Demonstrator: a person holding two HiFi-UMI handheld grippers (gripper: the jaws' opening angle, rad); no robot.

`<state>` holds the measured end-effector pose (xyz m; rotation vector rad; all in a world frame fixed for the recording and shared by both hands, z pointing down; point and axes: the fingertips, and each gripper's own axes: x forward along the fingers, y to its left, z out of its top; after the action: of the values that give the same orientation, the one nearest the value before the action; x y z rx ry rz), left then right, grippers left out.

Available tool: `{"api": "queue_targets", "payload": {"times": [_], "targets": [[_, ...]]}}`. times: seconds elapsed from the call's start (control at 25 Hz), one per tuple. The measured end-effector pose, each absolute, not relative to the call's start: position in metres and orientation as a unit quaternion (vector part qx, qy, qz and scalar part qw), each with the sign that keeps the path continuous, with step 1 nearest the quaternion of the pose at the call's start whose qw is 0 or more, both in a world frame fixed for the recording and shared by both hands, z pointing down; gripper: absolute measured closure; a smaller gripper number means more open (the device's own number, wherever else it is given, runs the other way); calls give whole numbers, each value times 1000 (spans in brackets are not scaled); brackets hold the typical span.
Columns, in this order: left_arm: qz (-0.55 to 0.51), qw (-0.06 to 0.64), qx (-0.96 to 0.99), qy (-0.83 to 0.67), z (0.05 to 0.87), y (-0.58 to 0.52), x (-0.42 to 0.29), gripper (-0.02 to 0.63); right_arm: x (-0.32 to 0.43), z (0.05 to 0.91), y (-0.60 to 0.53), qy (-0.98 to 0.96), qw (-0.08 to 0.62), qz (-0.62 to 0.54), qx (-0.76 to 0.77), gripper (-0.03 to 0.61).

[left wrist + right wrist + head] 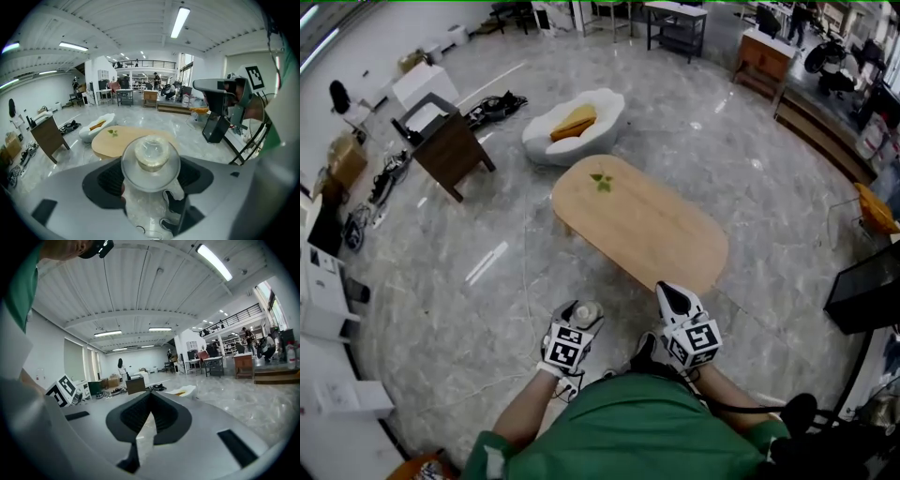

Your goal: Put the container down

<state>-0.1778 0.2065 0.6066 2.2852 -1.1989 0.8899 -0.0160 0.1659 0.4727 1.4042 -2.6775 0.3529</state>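
My left gripper [578,321] is shut on a clear round container [587,312] with a domed lid, held in the air over the floor just short of the table's near end. In the left gripper view the container [151,158] fills the gap between the wide-set jaws of the left gripper [151,176]. An oval wooden table [642,225] lies ahead, with a small green leaf shape [601,182] near its far end. My right gripper [673,292] hangs beside the left one, at the table's near edge. Seen in its own view, the right gripper [150,401] is shut and empty.
A white lounge seat with an orange cushion [574,125] sits beyond the table. A dark wooden side table [450,150] and floor cables [495,108] are to the left. A black screen on a stand [867,286] is at the right. White boxes [323,291] line the left wall.
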Motion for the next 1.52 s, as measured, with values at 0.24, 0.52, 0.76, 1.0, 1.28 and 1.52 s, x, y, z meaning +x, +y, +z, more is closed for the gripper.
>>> {"api": "queue_targets", "payload": {"times": [0.24, 0.52, 0.76, 1.0, 1.28, 1.52], "targets": [[317, 201, 804, -461, 590, 142, -160, 275, 3, 468, 92, -891, 30, 122, 437, 565], [315, 206, 789, -486, 589, 104, -144, 275, 27, 474, 48, -895, 30, 129, 427, 565], [321, 213, 786, -483, 594, 69, -143, 275, 34, 484, 20, -890, 41, 146, 430, 565], [331, 212, 794, -464, 617, 16, -145, 275, 43, 503, -11, -873, 62, 153, 458, 565], [350, 184, 834, -384, 631, -76, -133, 275, 61, 507, -78, -818, 76, 161, 547, 565], [363, 160, 859, -325, 640, -144, -135, 275, 53, 504, -142, -789, 73, 154, 591, 565]]}}
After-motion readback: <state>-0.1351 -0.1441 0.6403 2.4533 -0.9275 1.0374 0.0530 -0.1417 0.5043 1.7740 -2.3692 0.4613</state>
